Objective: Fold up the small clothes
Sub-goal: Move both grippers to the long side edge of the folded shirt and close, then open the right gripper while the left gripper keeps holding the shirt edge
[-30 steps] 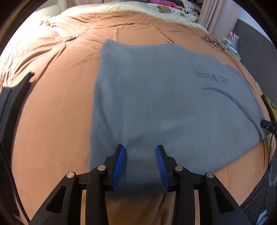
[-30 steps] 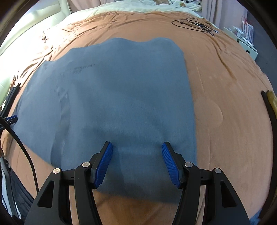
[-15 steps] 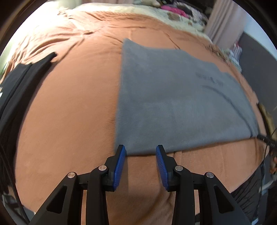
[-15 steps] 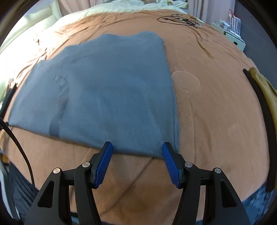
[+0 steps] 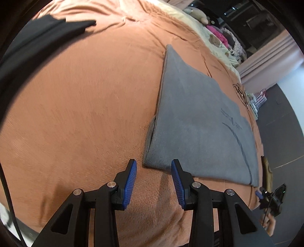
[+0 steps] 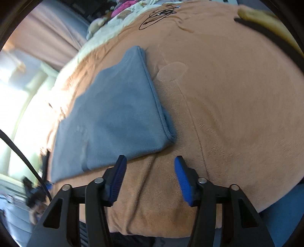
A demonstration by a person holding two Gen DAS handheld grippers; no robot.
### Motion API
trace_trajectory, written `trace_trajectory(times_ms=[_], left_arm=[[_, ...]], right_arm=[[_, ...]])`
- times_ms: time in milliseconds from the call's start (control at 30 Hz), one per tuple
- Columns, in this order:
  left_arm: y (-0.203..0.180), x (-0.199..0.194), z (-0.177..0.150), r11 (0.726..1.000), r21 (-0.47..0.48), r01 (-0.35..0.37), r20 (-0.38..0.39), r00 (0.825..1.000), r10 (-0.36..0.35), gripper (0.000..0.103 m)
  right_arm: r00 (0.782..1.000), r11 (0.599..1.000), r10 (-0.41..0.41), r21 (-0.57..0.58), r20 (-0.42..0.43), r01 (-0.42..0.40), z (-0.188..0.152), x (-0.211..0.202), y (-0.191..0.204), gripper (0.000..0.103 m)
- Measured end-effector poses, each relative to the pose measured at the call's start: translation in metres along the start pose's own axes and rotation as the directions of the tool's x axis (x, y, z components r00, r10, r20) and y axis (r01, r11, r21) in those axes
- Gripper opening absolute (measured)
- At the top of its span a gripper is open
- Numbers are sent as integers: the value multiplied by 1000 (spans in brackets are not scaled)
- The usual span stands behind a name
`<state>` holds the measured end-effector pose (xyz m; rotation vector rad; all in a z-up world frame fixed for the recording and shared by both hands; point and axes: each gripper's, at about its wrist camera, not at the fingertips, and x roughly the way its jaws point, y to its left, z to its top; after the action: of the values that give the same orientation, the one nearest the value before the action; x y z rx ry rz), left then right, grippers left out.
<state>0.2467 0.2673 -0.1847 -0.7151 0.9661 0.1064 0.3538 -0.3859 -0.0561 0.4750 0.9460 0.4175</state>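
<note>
A grey-blue folded garment lies flat on the orange blanket. It has a dark printed logo near its right end. My left gripper is open and empty, just short of the garment's near left corner. In the right wrist view the same garment lies ahead and to the left. My right gripper is open and empty, just short of the garment's near right corner. Neither gripper touches the cloth.
A black garment lies at the far left of the bed. A black-and-yellow item lies at the far right. A black cable lies coiled near the pillows. The bed edge is close below both grippers.
Both grippers have pulled back off the garment toward the bed's near edge and swung outward, left one to the left corner, right one to the right corner. Both stayed open.
</note>
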Motion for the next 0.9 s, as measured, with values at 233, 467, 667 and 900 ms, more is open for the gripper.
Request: trace_trajectory(times_ms=[233, 467, 667, 900], left_arm=[[13, 12, 6, 992, -98, 83, -11, 996, -85, 39], [10, 18, 13, 987, -122, 108, 10, 994, -107, 39], [3, 21, 14, 991, -111, 69, 19, 998, -68, 23], [4, -1, 17, 992, -97, 77, 72, 995, -70, 10]], right_arm=[[994, 984, 112, 135, 20, -113, 4, 15, -31, 48], [983, 965, 165, 194, 76, -177, 7, 33, -43, 39], [978, 948, 182, 246, 106, -203, 12, 46, -52, 13], [975, 962, 161, 199, 152, -189, 8, 27, -39, 3]])
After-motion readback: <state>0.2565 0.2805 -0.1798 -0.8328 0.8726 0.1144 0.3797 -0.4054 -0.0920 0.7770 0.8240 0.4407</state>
